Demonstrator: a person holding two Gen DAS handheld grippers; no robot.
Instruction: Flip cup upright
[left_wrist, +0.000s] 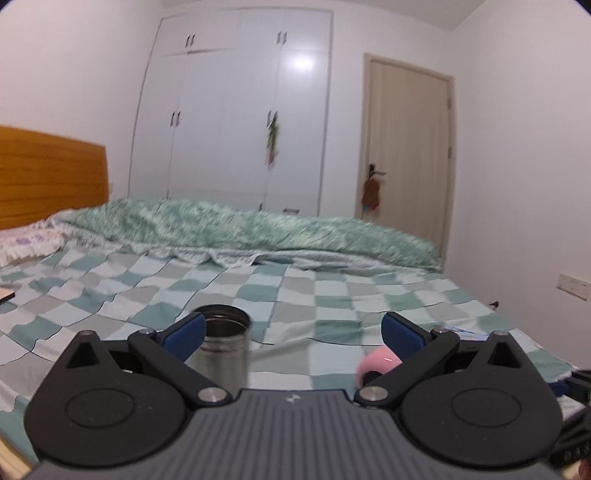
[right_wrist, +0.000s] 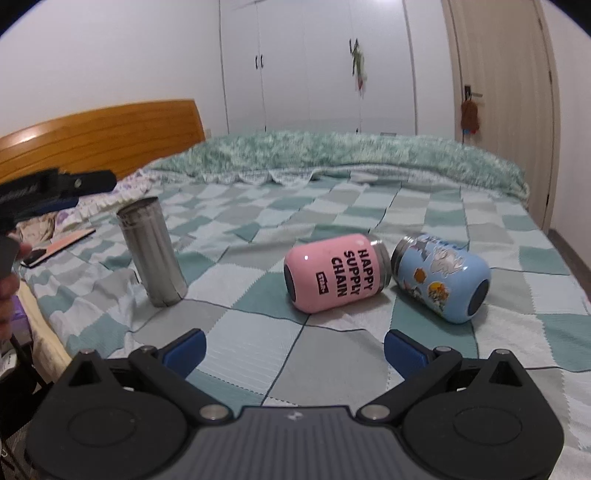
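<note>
on bed (right_wrist: 332, 206): steel cup (right_wrist: 153, 251) upright, pink cup (right_wrist: 332, 273) sideways.

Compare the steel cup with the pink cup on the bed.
The steel cup stands upright, open mouth up; the pink cup lies on its side. The steel cup is tall, slim and bare metal; the pink cup is squat, rounded and printed HAPPY SUPPLY CHAIN. The steel cup stands alone; the pink cup's mouth nearly meets the blue cup. Both rest on the checked bedspread.
</note>
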